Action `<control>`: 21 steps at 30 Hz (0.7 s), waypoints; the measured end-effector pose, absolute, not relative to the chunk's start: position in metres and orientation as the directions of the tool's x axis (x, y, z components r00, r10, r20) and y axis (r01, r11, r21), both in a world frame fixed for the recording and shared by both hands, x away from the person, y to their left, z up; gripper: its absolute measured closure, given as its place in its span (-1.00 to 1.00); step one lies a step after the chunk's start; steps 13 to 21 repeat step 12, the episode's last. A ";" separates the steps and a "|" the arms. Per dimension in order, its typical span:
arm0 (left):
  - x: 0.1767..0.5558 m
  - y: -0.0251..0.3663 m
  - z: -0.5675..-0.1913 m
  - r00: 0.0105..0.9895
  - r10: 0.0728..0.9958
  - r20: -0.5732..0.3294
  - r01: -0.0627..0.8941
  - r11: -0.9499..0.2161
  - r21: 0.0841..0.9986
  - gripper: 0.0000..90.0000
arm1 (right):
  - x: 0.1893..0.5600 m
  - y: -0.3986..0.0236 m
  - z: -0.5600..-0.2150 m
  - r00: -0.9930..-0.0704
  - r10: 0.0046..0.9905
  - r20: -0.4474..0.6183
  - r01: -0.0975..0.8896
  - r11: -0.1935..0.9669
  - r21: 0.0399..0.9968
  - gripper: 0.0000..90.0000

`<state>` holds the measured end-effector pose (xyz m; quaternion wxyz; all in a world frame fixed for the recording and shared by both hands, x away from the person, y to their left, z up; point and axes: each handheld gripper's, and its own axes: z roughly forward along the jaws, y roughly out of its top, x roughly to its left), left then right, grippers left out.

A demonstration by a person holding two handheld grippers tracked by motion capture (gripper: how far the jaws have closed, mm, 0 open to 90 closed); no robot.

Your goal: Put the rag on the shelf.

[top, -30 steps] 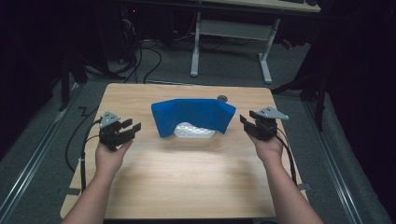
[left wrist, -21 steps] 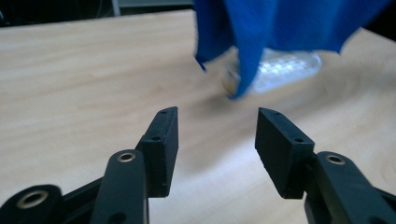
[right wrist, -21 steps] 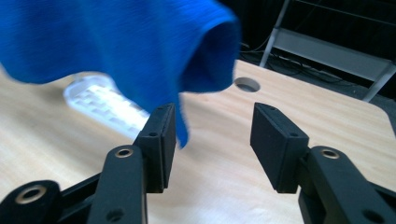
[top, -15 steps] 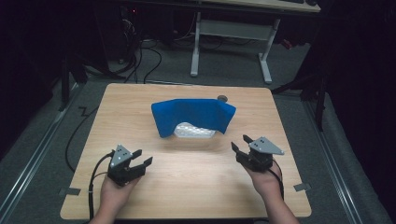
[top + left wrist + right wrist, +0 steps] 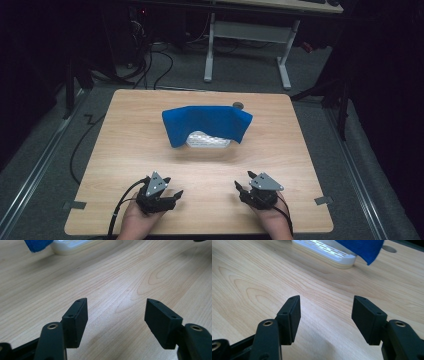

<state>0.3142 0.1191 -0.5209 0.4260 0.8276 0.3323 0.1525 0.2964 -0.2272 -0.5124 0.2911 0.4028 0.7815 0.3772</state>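
A blue cloth (image 5: 207,122) is draped over the back of a white slotted tray (image 5: 207,141) in the middle of the wooden table (image 5: 130,130). My left gripper (image 5: 172,186) sits low near the front edge, left of centre, and is open. Its jaws have just been opening, with bare wood between them (image 5: 116,312). My right gripper (image 5: 243,181) is level with it on the right, also open and just widened, holding nothing (image 5: 325,311). Both point toward the tray (image 5: 327,252) and cloth (image 5: 362,247), well short of them. The cloth's corner (image 5: 37,245) and tray (image 5: 75,243) lie far ahead.
A dark round grommet (image 5: 238,105) sits in the table behind the cloth. A white desk frame (image 5: 247,45) and cables (image 5: 160,60) occupy the floor beyond the far edge. Tape marks (image 5: 324,201) flank the front corners.
Both hands have drawn back from beside the cloth to the near edge of the table and sunk lower. Both pairs of jaws stand wider than before.
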 end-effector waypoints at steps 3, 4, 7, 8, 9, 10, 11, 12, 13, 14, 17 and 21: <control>0.319 0.123 -0.522 0.717 0.695 -0.055 0.445 -0.396 0.803 -0.22 | 0.305 -0.223 -0.513 -0.521 0.840 -0.150 0.404 0.398 0.823 -0.11; 0.320 0.125 -0.522 0.711 0.701 -0.063 0.453 -0.388 0.803 -0.22 | 0.306 -0.222 -0.513 -0.525 0.837 -0.153 0.403 0.403 0.822 -0.11; 0.321 0.129 -0.522 0.700 0.709 -0.083 0.471 -0.371 0.800 -0.21 | 0.307 -0.221 -0.517 -0.539 0.829 -0.148 0.417 0.415 0.808 -0.11; 0.321 0.130 -0.523 0.697 0.713 -0.081 0.470 -0.367 0.803 -0.21 | 0.307 -0.222 -0.518 -0.544 0.826 -0.148 0.418 0.419 0.806 -0.11; 0.321 0.131 -0.523 0.694 0.716 -0.080 0.470 -0.366 0.803 -0.21 | 0.307 -0.223 -0.518 -0.544 0.826 -0.149 0.417 0.419 0.807 -0.11; 0.321 0.131 -0.523 0.690 0.719 -0.082 0.472 -0.361 0.804 -0.21 | 0.306 -0.225 -0.517 -0.540 0.829 -0.145 0.419 0.414 0.808 -0.11; 0.321 0.132 -0.523 0.688 0.721 -0.082 0.471 -0.358 0.806 -0.21 | 0.306 -0.226 -0.516 -0.534 0.833 -0.142 0.420 0.407 0.811 -0.11; 0.322 0.133 -0.522 0.687 0.722 -0.081 0.473 -0.360 0.804 -0.21 | 0.307 -0.228 -0.515 -0.532 0.836 -0.135 0.419 0.398 0.816 -0.11; 0.322 0.133 -0.522 0.687 0.722 -0.081 0.473 -0.360 0.804 -0.21 | 0.307 -0.228 -0.515 -0.532 0.836 -0.135 0.419 0.398 0.816 -0.11; 0.322 0.133 -0.522 0.687 0.722 -0.081 0.473 -0.360 0.804 -0.21 | 0.307 -0.228 -0.515 -0.532 0.836 -0.135 0.419 0.398 0.816 -0.11; 0.322 0.133 -0.522 0.687 0.722 -0.081 0.473 -0.360 0.804 -0.21 | 0.307 -0.228 -0.515 -0.532 0.836 -0.135 0.419 0.398 0.816 -0.11; 0.322 0.133 -0.522 0.687 0.722 -0.081 0.473 -0.360 0.804 -0.21 | 0.307 -0.228 -0.515 -0.532 0.836 -0.135 0.419 0.398 0.816 -0.11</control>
